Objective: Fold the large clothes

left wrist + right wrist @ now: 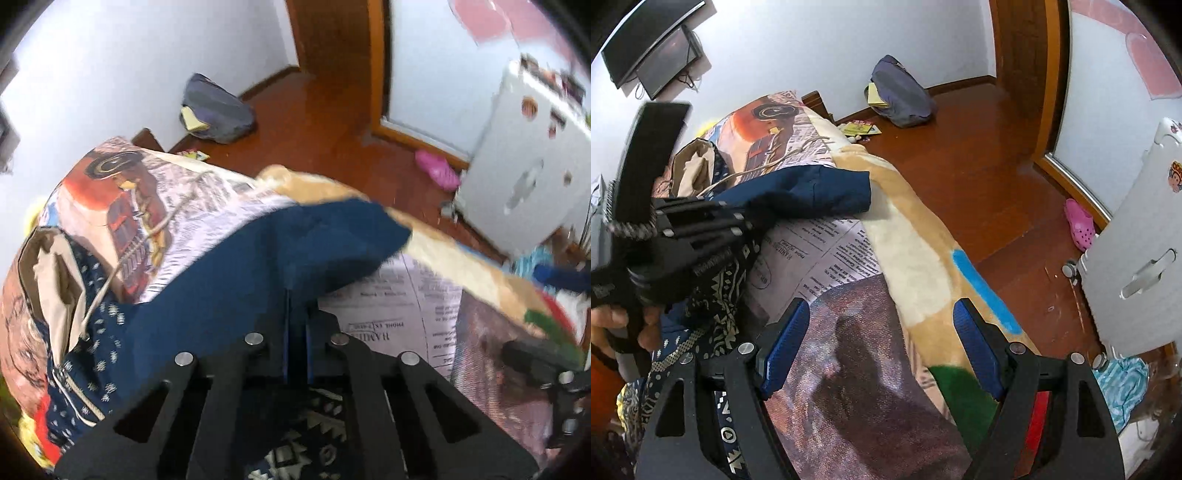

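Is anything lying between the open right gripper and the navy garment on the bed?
Nothing visible blocks it. The right gripper hangs open over bare printed bedspread, and the navy garment lies beyond it, where the left gripper is already shut on its fabric.

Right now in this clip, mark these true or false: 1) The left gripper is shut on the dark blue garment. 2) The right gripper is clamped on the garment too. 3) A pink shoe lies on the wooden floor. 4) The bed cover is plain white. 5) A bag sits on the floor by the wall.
1) True: the left gripper has its jaws closed on the dark blue garment.
2) False: the right gripper stands open over the bed cover, holding nothing.
3) True: the pink shoe lies on the wooden floor.
4) False: the cover carries newspaper and car prints.
5) True: the bag sits by the wall.
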Demonstrator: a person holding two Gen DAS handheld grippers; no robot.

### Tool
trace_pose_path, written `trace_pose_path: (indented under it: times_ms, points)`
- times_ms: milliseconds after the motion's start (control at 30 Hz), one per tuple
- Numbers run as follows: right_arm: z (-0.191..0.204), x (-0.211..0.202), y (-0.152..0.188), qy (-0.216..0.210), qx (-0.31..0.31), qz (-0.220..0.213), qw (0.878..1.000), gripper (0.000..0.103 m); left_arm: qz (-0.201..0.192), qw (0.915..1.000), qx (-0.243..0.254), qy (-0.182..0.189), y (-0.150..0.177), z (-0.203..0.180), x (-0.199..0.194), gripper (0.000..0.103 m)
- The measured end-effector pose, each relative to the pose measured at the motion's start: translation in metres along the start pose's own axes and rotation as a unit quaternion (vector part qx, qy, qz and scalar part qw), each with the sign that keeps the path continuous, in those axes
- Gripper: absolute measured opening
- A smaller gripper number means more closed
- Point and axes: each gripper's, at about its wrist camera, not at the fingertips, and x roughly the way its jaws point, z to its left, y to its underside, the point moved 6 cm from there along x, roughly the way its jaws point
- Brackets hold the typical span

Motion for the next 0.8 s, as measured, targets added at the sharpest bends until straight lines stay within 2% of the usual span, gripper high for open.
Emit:
trace_pose_path:
  times_ms: [167,267,367,533,800]
  points:
    - [0.017,-0.001,-0.007,-0.009,-0.022,-0.004,1.000,0.077,-0.062,0.9968,-0.051,0.003,-0.007,0.048,-0.061,0.005]
    - [0.033,-0.002,-0.014,-0.024,-0.038,-0.008,0.999,0.077,-0.102,0.9913,-0.083,-0.014,0.000,0.092,-0.110,0.005]
    - [0.054,-0.001,-0.022,-0.034,-0.061,-0.013,0.997,0.077,-0.122,0.9854,-0.114,-0.036,0.019,0.133,-0.147,0.004]
    - [0.094,0.013,-0.029,-0.049,-0.106,-0.004,0.993,0.077,-0.119,0.9767,-0.166,-0.066,0.071,0.193,-0.173,0.004]
    - [0.123,0.059,-0.009,-0.029,-0.154,0.059,0.986,0.077,-0.058,0.9677,-0.232,-0.080,0.174,0.231,-0.157,0.004]
